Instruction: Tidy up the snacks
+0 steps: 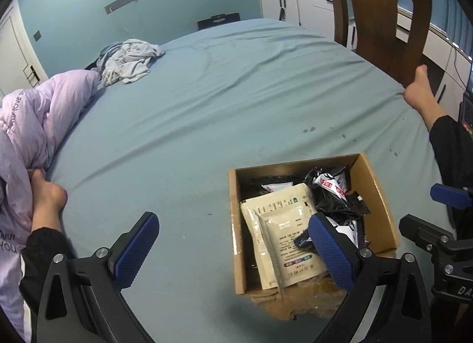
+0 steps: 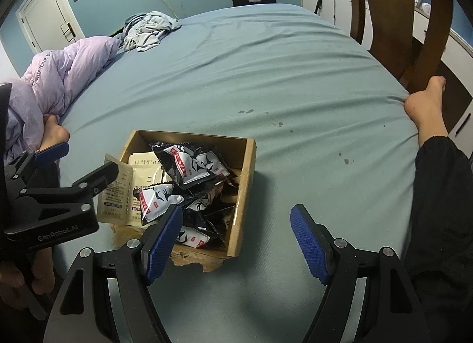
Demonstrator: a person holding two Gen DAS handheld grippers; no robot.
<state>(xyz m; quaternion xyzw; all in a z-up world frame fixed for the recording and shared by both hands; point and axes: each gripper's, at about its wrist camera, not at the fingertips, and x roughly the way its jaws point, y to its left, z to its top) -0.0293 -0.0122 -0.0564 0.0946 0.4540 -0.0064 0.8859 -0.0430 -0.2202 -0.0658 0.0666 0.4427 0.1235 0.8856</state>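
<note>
1. Cardboard box (image 1: 381, 195): open-topped, shallow, with a torn near edge. It rests on the blue-grey bedsheet (image 1: 221, 106), at about 5 o'clock in the left wrist view and just left of centre in the right wrist view.
2. Cream snack pouches (image 1: 289, 233): flat, printed, stacked in the box's left half as seen from the left wrist. One pouch leans over the near-left wall.
3. Black snack packets (image 2: 195, 162): several, with white and red panels, heaped in the box's other half.
4. Left gripper (image 1: 233, 251): pitched steeply downward over the sheet, jaws at their widest and nothing between them. Its left pad (image 1: 136, 248) stands over bare sheet at 7 o'clock. The other pad overlaps the near part of the box in the picture. Whether it touches the contents cannot be told.
5. Right gripper (image 2: 236, 242): also tilted down, jaws moderately wide, empty. Its left pad (image 2: 162, 242) overlaps the near-right corner of the box and the black packets in the picture. The right pad stands over bare sheet at 5 o'clock.
6. Person's feet: one (image 1: 419, 91) at the bed's right edge at 3 o'clock, the other (image 1: 47, 195) at 8 o'clock against a lilac quilt (image 1: 38, 118). Both legs are in dark sleeves.
7. Crumpled grey garment (image 1: 127, 59) at 11 o'clock on the bed.
8. Wooden chair back (image 1: 381, 11) at 1 o'clock, beyond the mattress.
</note>
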